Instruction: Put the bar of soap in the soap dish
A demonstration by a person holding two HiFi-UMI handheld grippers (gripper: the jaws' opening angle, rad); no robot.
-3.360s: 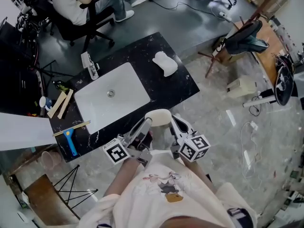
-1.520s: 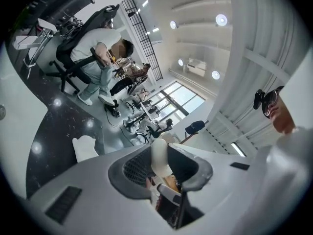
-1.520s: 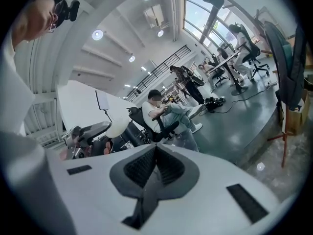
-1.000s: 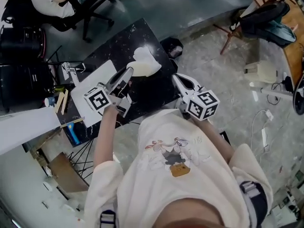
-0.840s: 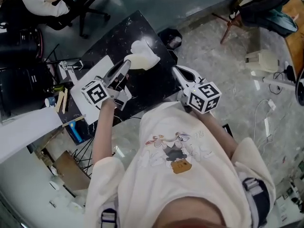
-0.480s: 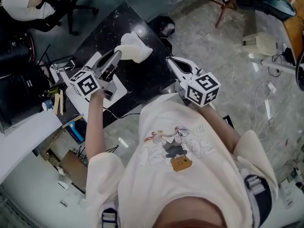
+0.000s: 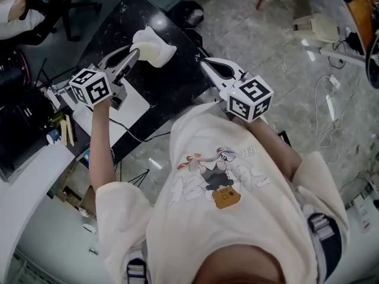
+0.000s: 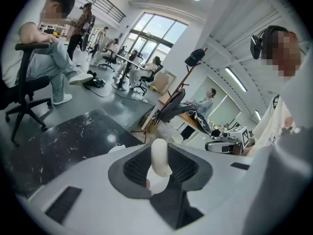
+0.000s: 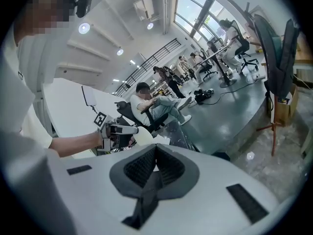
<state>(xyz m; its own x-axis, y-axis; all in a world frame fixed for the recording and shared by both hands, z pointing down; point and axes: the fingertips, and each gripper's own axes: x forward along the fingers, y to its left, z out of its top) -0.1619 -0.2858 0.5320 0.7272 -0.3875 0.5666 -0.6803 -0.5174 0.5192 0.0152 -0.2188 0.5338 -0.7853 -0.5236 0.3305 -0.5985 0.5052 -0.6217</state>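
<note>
A cream bar of soap [image 7: 157, 53] is clamped between the jaws of my left gripper [image 7: 135, 52], which is shut on it. In the left gripper view the soap [image 8: 159, 156] stands on edge between the pads. The bar hangs just over the white soap dish [image 7: 143, 38] on the black marbled counter [image 7: 177, 84]; whether it touches the dish I cannot tell. An edge of the dish [image 8: 116, 149] shows past the left jaw. My right gripper [image 7: 205, 64] hovers to the right over the counter's edge, shut and empty. The right gripper view shows the soap [image 9: 143, 136] in the left gripper [image 9: 128, 129].
A white sink basin [image 7: 135, 110] lies in the counter left of the dish, with a faucet [image 7: 54, 91] behind it. A black bin [image 7: 190, 12] stands on the floor past the counter's end. People sit on office chairs [image 8: 22, 89] farther off.
The left gripper has carried the soap away from my body and down toward the dish, rolling as it went. The right gripper has hardly shifted.
</note>
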